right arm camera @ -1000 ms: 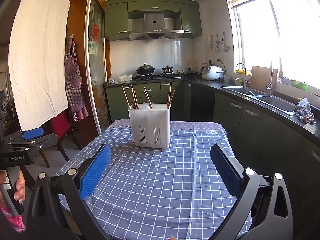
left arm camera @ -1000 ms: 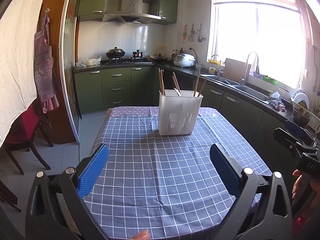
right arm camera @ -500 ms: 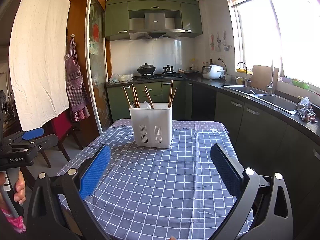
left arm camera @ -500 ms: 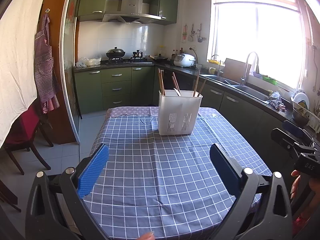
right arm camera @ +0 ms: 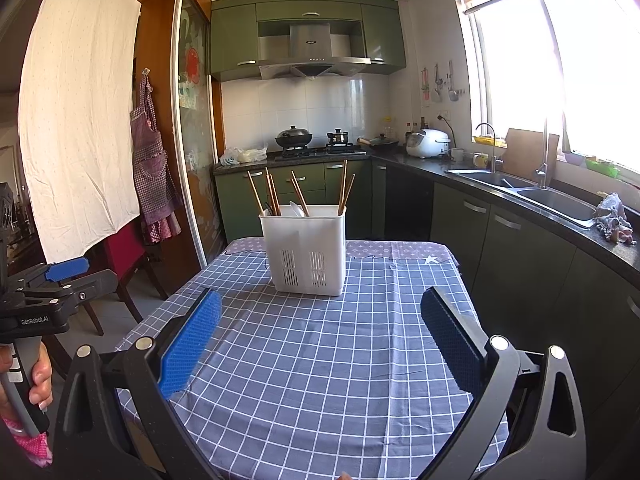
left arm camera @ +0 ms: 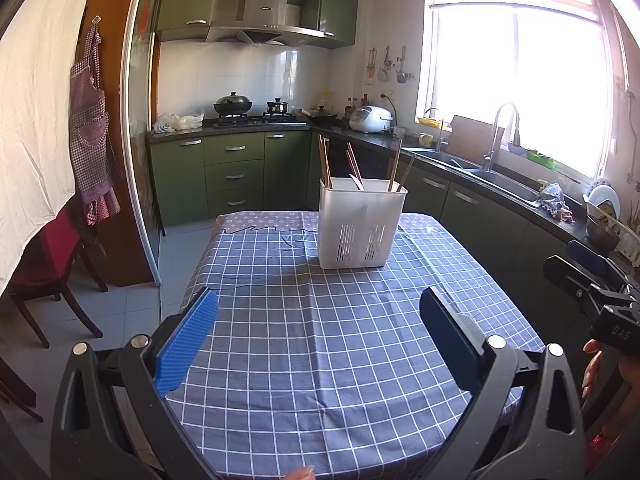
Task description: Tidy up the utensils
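A white slotted utensil holder stands upright at the far end of the table with the blue checked cloth. Several wooden chopsticks stick up out of it, beside a pale utensil. My left gripper hovers open over the near part of the table, well short of the holder, with nothing between its blue pads. My right gripper is likewise open and empty, facing the holder from the near end. Each gripper shows at the edge of the other's view.
A green L-shaped kitchen counter with a sink runs along the right and back, close to the table's right side. A red chair and a hanging apron are left of the table. A person's hand holds the left gripper's handle.
Both grippers stay open. The right wrist view has drifted slightly, so the holder sits a little further right in it. The left view is nearly unchanged.
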`<state>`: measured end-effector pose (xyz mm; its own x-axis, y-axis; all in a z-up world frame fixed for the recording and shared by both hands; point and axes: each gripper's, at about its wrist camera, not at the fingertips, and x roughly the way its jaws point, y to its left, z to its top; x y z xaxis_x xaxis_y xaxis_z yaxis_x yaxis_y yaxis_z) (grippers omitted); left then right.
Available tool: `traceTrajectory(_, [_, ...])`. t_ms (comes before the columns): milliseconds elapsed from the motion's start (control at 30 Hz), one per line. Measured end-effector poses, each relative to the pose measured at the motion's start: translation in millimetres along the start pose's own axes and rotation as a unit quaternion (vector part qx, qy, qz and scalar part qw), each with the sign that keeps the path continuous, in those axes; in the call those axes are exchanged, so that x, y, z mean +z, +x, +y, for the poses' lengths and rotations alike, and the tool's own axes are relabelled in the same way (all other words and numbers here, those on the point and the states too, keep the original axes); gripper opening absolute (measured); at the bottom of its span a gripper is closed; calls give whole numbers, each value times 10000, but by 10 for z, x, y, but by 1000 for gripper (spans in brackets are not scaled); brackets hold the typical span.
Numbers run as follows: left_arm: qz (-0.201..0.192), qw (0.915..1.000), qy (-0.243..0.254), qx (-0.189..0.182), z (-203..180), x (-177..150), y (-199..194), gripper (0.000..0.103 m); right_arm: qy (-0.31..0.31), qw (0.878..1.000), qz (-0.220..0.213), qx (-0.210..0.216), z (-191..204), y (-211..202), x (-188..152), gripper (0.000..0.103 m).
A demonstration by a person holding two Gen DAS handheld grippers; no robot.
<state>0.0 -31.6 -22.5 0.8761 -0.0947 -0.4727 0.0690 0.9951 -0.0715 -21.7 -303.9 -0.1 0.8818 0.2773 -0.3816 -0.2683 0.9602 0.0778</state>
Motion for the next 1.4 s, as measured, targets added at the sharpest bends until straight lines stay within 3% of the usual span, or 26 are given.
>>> traceTrajectory(1400, [142, 9996, -204, -142, 52, -7, 54, 96, 5, 10000, 79, 53, -35, 98, -61, 98])
